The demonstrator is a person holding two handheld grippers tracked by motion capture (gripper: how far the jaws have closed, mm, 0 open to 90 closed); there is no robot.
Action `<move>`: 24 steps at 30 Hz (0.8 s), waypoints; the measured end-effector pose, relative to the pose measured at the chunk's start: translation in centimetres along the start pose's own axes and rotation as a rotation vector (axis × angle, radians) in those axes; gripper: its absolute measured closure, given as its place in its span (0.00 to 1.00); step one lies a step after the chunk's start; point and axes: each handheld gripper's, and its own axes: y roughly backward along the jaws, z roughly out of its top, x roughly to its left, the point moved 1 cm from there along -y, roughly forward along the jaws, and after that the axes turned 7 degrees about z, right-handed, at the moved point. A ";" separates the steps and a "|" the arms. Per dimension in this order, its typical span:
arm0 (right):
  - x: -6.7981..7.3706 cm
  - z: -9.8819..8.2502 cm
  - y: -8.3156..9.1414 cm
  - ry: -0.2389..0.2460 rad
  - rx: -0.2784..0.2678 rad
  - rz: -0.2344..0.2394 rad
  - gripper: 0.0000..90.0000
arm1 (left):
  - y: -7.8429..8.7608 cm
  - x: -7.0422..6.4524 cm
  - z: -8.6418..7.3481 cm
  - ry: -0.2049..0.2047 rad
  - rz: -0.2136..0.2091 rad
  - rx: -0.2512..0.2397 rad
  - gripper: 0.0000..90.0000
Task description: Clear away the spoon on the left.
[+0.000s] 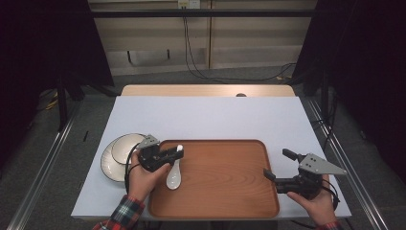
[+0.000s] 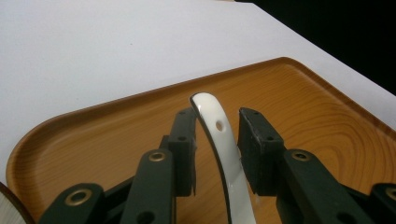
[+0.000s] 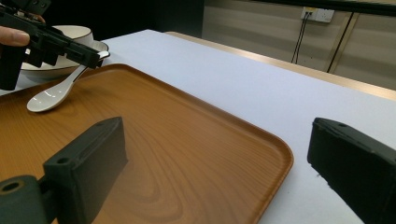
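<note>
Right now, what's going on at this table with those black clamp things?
A person holds a two-jaw gripper in each hand. The left gripper has a white spoon by its handle, the bowl end resting on the wooden tray; a gap shows beside the handle. The right gripper waits open at the tray's right edge. A bowl on a plate sits left of the tray.

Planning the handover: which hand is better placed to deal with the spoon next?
Left. Its tool straddles the spoon handle over the tray; the right tool sits open at the tray's far edge.

Grey floor (image 1: 239,76), pale panelled wall (image 1: 249,38), apparently dark curtains (image 1: 364,57) either side.
</note>
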 end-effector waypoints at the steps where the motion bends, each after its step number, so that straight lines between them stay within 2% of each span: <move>1: 0.0 0.0 0.0 -0.001 0.000 0.001 0.05 | 0.0 0.0 0.0 0.000 -0.002 0.002 0.74; 10: 0.1 0.0 -0.1 0.002 0.003 0.012 0.05 | -0.2 0.0 0.0 -0.010 0.001 0.017 0.67; 15: 0.1 0.0 -0.1 0.002 0.005 0.018 0.05 | -0.4 -0.1 -0.1 -0.018 0.015 0.029 0.58; 22: 0.0 0.0 0.0 0.004 0.002 0.011 0.05 | -0.3 -0.1 0.2 -0.019 0.027 0.002 0.35; 24: 0.0 0.0 0.0 0.006 0.002 0.009 0.05 | -0.2 -0.1 0.3 -0.018 0.023 -0.002 0.32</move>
